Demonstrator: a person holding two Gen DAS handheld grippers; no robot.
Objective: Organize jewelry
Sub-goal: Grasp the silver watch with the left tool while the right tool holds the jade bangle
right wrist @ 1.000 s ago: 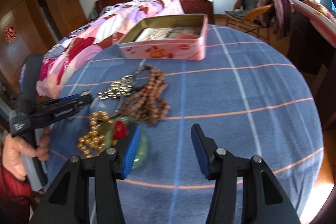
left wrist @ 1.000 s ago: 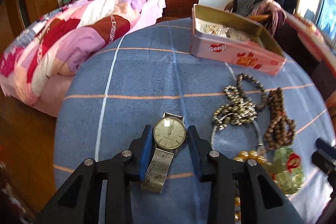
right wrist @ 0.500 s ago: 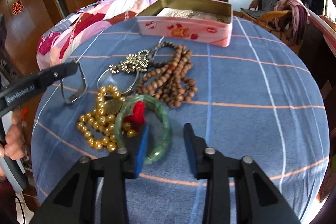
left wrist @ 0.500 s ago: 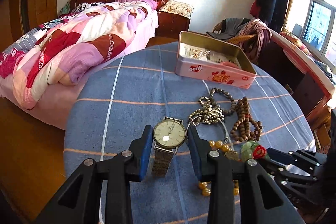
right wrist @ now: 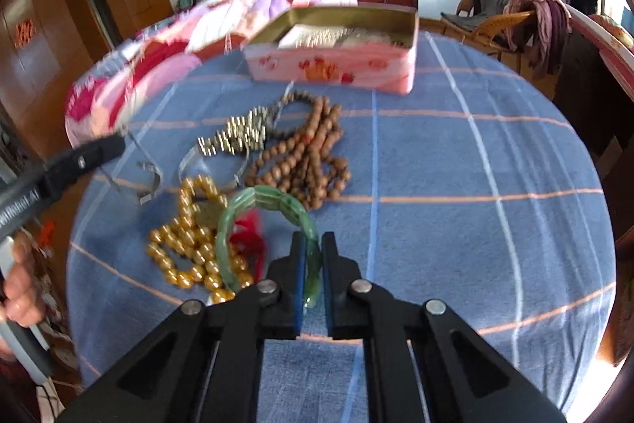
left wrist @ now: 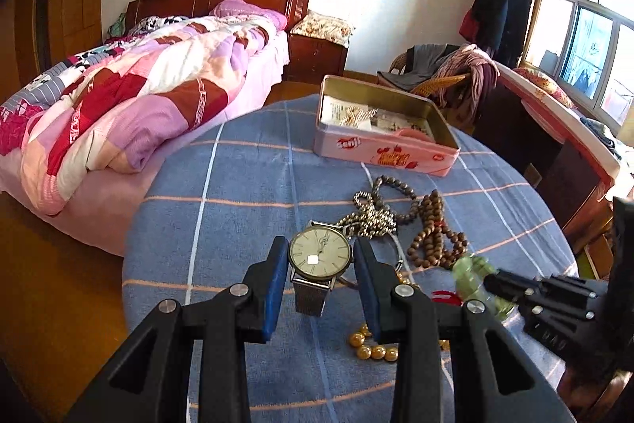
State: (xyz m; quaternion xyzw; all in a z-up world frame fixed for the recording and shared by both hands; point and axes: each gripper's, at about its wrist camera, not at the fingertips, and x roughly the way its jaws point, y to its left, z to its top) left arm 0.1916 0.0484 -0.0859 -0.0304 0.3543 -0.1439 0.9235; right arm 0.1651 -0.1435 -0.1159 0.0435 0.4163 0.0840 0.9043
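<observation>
Blue checked tablecloth (left wrist: 245, 185), pink tin (left wrist: 380, 149) at far side: left gripper (left wrist: 321, 260) clamps watch (left wrist: 320, 251), right gripper (right wrist: 313, 256) pinches green bangle (right wrist: 261, 201); carry both level, judged, and release over the tin.

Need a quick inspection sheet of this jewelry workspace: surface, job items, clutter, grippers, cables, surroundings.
Surface: round table under a blue checked cloth.
Job's things: pink tin, lid off, paper and something shiny inside; watch; green bangle; brown bead string; golden bead string; metal chain.
Clutter: nothing seen.
Grippers: left gripper closed on the watch case, strap hanging clear of the cloth; right gripper closed on the bangle's rim.
Cables: nothing seen.
Surroundings: bed with patchwork quilt, nightstand, wicker chair draped with clothes, window.
</observation>
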